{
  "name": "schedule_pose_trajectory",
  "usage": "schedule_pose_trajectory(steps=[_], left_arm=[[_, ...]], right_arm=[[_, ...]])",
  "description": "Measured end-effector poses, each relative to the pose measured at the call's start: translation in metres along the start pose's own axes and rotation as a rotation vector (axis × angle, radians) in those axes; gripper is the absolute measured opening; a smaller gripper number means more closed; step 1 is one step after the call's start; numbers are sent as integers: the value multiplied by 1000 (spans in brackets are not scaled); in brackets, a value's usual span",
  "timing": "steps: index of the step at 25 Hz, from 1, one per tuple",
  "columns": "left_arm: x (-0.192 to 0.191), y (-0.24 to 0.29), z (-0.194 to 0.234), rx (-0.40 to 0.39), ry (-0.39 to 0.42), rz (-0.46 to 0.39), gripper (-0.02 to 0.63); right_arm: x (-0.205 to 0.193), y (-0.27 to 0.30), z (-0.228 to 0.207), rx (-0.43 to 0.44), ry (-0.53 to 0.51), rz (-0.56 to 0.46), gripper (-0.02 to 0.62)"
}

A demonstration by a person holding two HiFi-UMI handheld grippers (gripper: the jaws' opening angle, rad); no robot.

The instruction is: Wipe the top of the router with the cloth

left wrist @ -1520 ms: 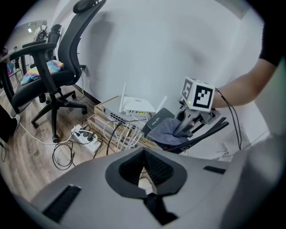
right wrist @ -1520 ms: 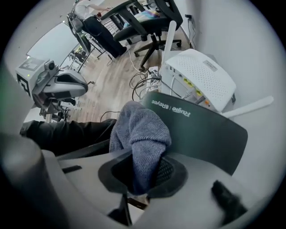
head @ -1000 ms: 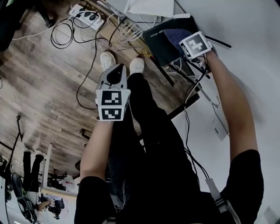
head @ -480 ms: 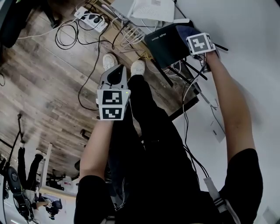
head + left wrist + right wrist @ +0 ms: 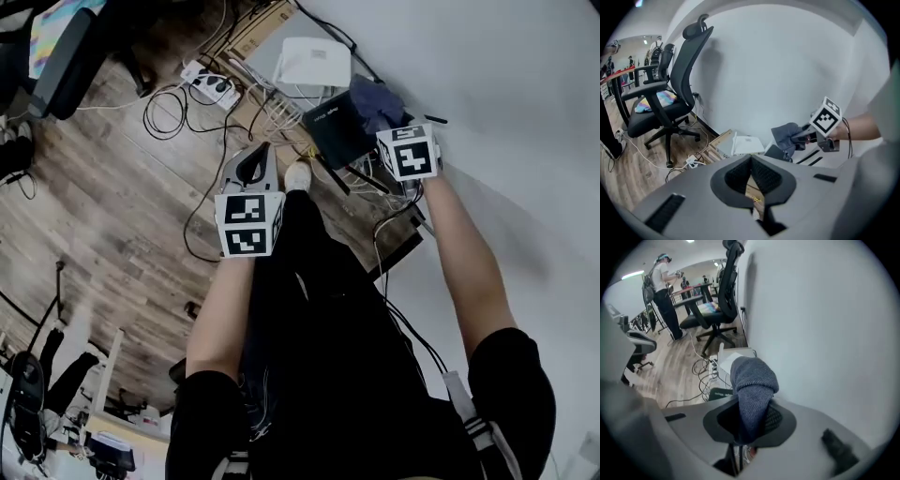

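Note:
The black router (image 5: 330, 131) sits low by the wall among cables. A dark grey-blue cloth (image 5: 375, 97) lies bunched on the router's right end, and my right gripper (image 5: 389, 120) is shut on it. In the right gripper view the cloth (image 5: 752, 380) fills the gap between the jaws and hides most of the router (image 5: 721, 393). My left gripper (image 5: 254, 156) hangs shut and empty over the floor, to the left of the router. The left gripper view shows its jaws (image 5: 751, 161) closed, with the cloth (image 5: 786, 136) and router (image 5: 774, 152) beyond.
A white box-shaped device (image 5: 314, 61) stands just behind the router. A power strip (image 5: 208, 86) and tangled cables (image 5: 173, 112) lie on the wooden floor. An office chair (image 5: 670, 103) stands left by the wall. The person's shoe (image 5: 297, 174) is close to the router.
The head view has swung, so the router sits lower and further left in frame. The right gripper stays shut on the cloth at the router's right end. The left gripper keeps its place.

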State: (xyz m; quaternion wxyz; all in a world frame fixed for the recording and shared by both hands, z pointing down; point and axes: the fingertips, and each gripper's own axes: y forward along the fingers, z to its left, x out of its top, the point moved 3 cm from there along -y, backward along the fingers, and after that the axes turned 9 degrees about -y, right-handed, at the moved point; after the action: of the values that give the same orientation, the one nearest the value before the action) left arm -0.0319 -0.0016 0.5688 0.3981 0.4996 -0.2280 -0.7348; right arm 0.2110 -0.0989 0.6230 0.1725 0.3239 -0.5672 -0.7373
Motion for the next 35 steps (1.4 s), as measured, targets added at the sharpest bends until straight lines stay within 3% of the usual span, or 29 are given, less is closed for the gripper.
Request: schedule_pose_trajectory(steps=[6,16,25,35], left_arm=[[77,-57,-34,5,-17,-110,12],[211,-200,-90,34,60,-380,12],[301,-288,-116,11,158,-538,12],[357,-387,-153,-15,332,-728,12]], right_arm=[[55,-121,-7,-78,144,-320,64],[164,-327,11,-178,232,-857,64],[235,-444,23,-226,176,-1075,64],[266,-535,24,-275,244,-1275,64]])
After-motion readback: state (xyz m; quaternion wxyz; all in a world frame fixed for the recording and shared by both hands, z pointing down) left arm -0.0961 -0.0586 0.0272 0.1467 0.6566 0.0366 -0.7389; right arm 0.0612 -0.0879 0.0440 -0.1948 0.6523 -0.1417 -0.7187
